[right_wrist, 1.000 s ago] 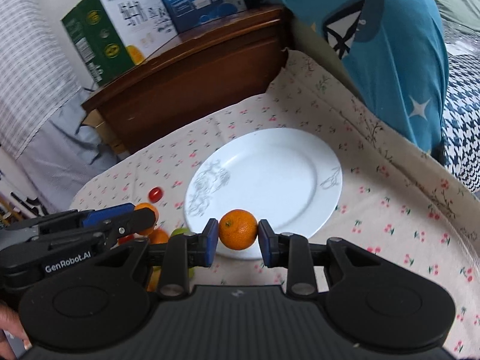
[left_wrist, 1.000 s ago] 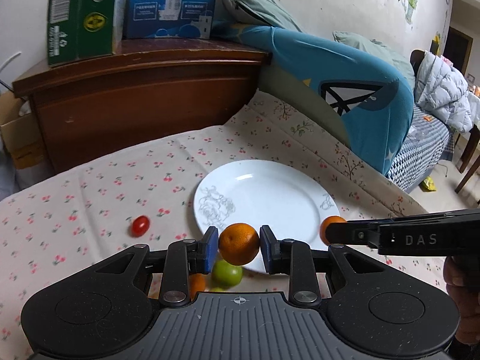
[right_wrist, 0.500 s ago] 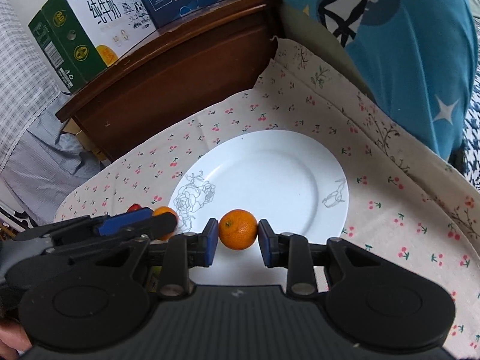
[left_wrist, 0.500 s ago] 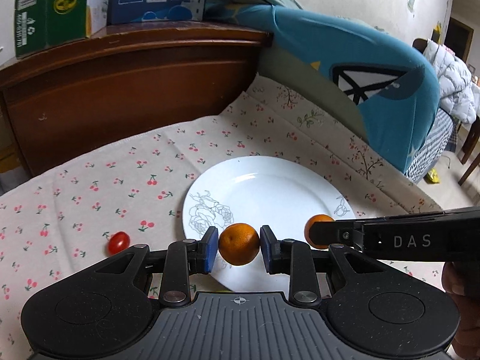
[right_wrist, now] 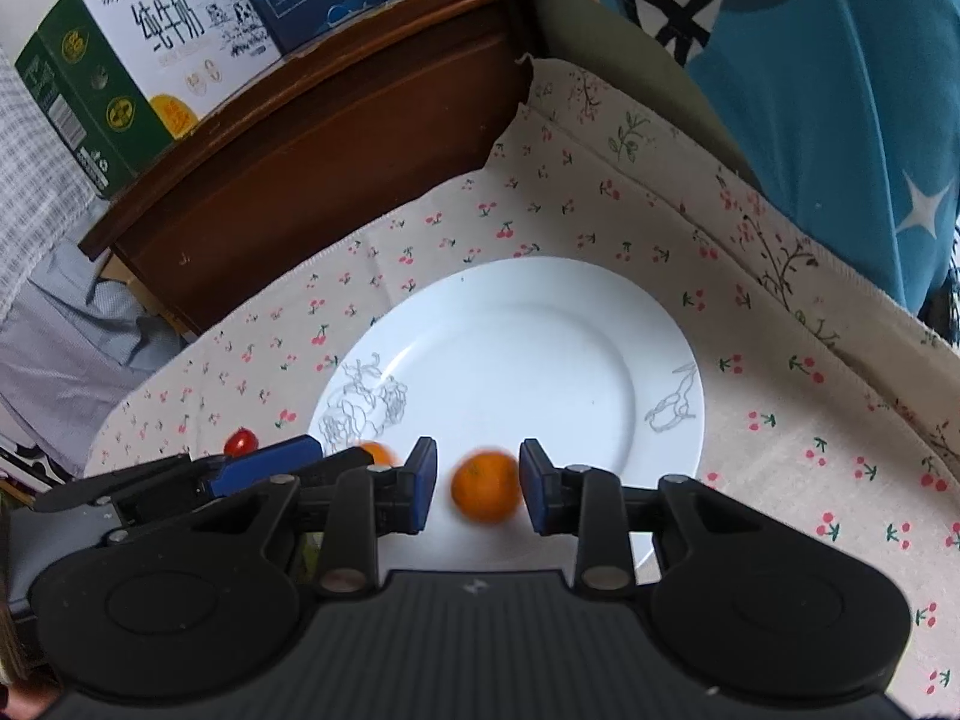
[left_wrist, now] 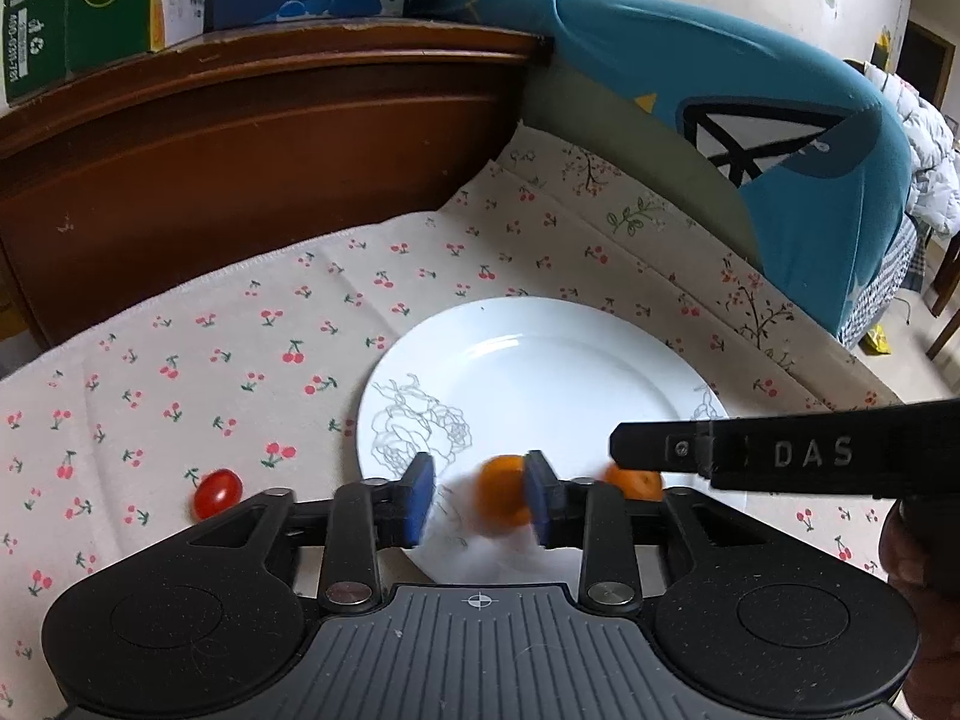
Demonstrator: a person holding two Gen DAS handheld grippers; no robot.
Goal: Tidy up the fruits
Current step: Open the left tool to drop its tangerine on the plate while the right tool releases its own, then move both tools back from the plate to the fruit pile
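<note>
Both tongs, left [left_wrist: 478,498] and right [right_wrist: 478,495], had just been spreading over our plate [left_wrist: 600,360].
We saw an orange [left_wrist: 503,498] loose between each pair, at the plate's six o'clock rim.

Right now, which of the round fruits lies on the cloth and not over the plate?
The small red cherry tomato, alone on the cherry-print cloth left of the plate; both oranges sit between tongs.

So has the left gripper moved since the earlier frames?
Yes. The left gripper has come forward and down over the plate; the tomato now sits beside its fingers. Its jaws have just been opening, the orange between them.
</note>
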